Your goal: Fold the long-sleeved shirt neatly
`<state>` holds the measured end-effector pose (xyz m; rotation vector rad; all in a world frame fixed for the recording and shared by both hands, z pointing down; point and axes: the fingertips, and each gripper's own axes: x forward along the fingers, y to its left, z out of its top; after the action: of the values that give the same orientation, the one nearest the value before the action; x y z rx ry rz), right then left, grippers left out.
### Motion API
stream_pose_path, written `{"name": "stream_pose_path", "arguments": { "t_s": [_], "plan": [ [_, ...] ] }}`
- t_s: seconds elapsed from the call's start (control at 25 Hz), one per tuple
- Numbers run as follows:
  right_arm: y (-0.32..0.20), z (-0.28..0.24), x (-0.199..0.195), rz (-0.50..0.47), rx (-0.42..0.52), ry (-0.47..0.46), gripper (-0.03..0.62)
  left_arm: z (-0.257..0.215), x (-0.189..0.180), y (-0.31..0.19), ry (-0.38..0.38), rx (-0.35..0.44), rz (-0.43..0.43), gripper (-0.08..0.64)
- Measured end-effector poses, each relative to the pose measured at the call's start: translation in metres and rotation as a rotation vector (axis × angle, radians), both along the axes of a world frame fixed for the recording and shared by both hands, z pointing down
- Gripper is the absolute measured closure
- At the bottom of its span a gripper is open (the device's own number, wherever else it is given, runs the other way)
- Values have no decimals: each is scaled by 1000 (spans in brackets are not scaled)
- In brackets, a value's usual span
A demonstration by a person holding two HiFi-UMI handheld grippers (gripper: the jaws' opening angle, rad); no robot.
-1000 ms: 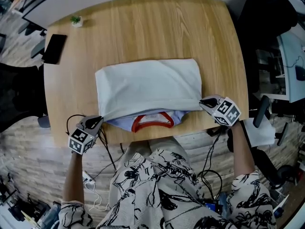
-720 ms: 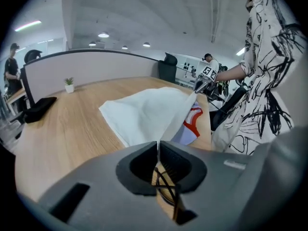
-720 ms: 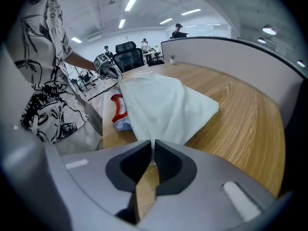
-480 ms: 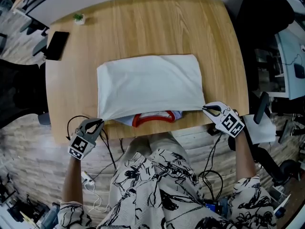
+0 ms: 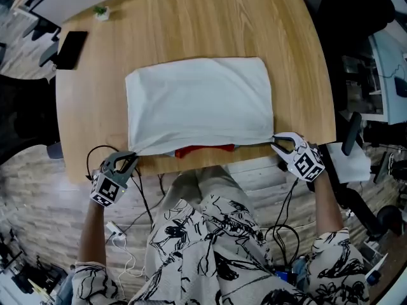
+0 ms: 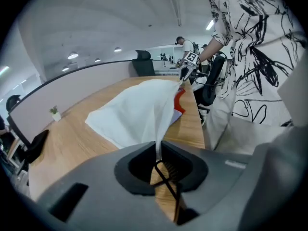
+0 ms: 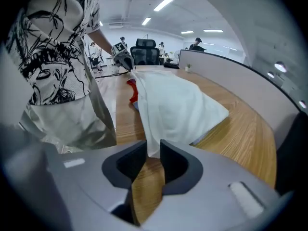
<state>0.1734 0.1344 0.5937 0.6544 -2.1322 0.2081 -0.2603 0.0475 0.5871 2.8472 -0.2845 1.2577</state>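
The pale blue long-sleeved shirt (image 5: 200, 103) lies folded into a rectangle on the wooden table (image 5: 191, 24). A strip of its red collar (image 5: 203, 149) shows under the near edge. My left gripper (image 5: 129, 159) is shut on the near left corner of the top layer, and in the left gripper view the cloth (image 6: 139, 112) runs taut into the left gripper (image 6: 157, 150). My right gripper (image 5: 278, 142) holds the near right corner. Its jaws have just been opening a little, and in the right gripper view the cloth (image 7: 175, 105) still fills the gap of the right gripper (image 7: 153, 150).
A black phone (image 5: 71, 49) and a small green plant (image 5: 100, 10) sit at the table's far left. Both grippers hang at the table's near edge, by the person's patterned clothing (image 5: 210, 240). Cables (image 5: 283, 202) trail below. Office chairs (image 5: 356, 18) stand to the right.
Both grippers have drawn the top layer's near edge toward the person and apart. The layer now covers most of the red collar and lies flatter.
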Motion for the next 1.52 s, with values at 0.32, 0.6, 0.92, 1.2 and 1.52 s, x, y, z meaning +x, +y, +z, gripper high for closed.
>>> {"name": "stream_pose_path", "arguments": {
  "t_s": [0.32, 0.6, 0.92, 1.2, 1.52],
  "plan": [
    [-19, -37, -7, 162, 4, -139, 427, -32, 9, -13, 62, -35, -88, 465],
    [-30, -11, -37, 82, -37, -52, 413, -5, 31, -20, -58, -28, -113, 426],
    [-28, 10, -36, 49, 0, 89, 452, 14, 37, -16, -148, -2, -131, 430],
    [-29, 14, -34, 51, 20, 111, 568, 25, 32, -19, -227, 46, -133, 546],
    [-23, -2, -31, 39, 13, 67, 569, 13, 25, 1, -174, 14, -73, 548]
  ]
}}
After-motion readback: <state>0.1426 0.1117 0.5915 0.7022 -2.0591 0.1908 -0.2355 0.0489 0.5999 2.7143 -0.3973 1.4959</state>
